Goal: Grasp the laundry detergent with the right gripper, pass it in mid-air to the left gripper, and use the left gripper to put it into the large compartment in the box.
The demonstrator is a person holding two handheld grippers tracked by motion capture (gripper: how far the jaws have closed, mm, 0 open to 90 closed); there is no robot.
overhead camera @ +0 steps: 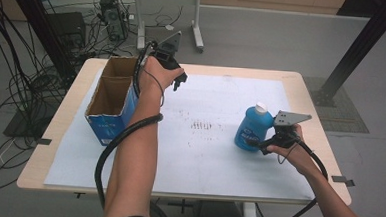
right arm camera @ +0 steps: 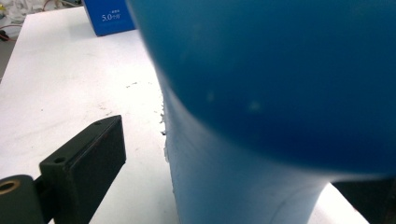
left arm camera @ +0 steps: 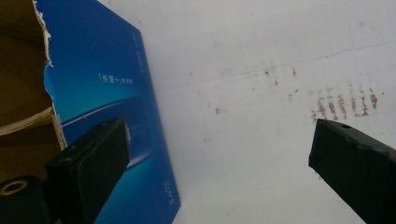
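A blue plastic bottle [overhead camera: 252, 130] with a white cap [overhead camera: 261, 108] stands upright on the right part of the white sheet. My right gripper [overhead camera: 265, 144] is low at the bottle's right side and open. In the right gripper view the bottle [right arm camera: 261, 93] sits between the jaws, and one finger [right arm camera: 88, 163] stands apart from it. An open cardboard box [overhead camera: 110, 101] with blue sides stands at the left. My left gripper [overhead camera: 180, 83] hangs open above the sheet just right of the box, holding nothing. In the left gripper view the box's blue wall [left arm camera: 107, 93] lies beside one finger [left arm camera: 93, 158].
A white sheet [overhead camera: 203, 159] with a patch of dark smudges [overhead camera: 200, 125] covers most of the wooden table [overhead camera: 60, 126]. Cables and equipment lie on the floor [overhead camera: 27, 80] to the left and behind. A black frame post [overhead camera: 359, 47] rises at the far right.
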